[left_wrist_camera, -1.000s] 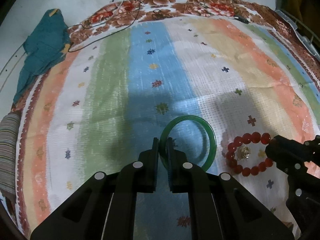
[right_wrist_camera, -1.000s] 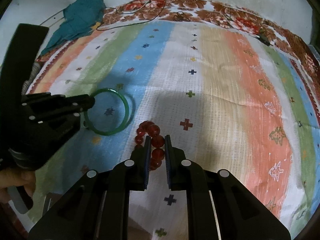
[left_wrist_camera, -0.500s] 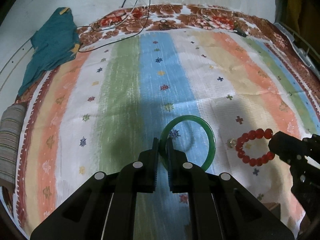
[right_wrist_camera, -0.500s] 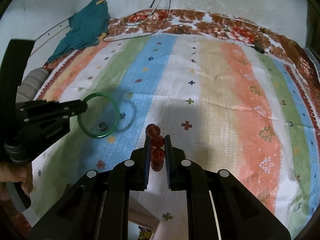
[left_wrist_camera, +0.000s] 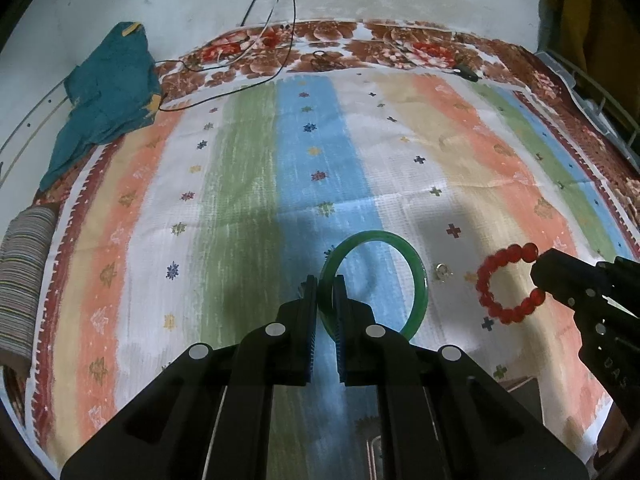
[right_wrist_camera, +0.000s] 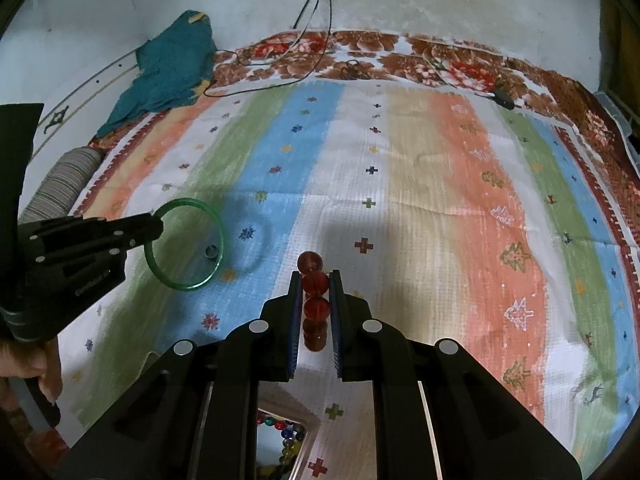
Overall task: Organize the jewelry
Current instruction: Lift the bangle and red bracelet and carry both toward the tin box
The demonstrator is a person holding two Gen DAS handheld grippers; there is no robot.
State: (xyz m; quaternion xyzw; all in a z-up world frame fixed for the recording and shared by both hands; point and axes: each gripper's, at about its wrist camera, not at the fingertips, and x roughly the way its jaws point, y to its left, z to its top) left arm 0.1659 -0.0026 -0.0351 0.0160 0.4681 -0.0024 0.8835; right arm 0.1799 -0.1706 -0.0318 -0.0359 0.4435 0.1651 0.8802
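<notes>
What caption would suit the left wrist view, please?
Left gripper holds a green bangle; right gripper holds a red bead bracelet.

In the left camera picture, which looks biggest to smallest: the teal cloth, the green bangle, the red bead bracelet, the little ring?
1. teal cloth
2. green bangle, though held nearer the camera
3. red bead bracelet, also lifted
4. little ring, lying on the blanket

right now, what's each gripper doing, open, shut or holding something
Left gripper: shut on the green glassy round bangle, lifted off the striped cloth.
Right gripper: shut on the red round-bead bracelet.
</notes>
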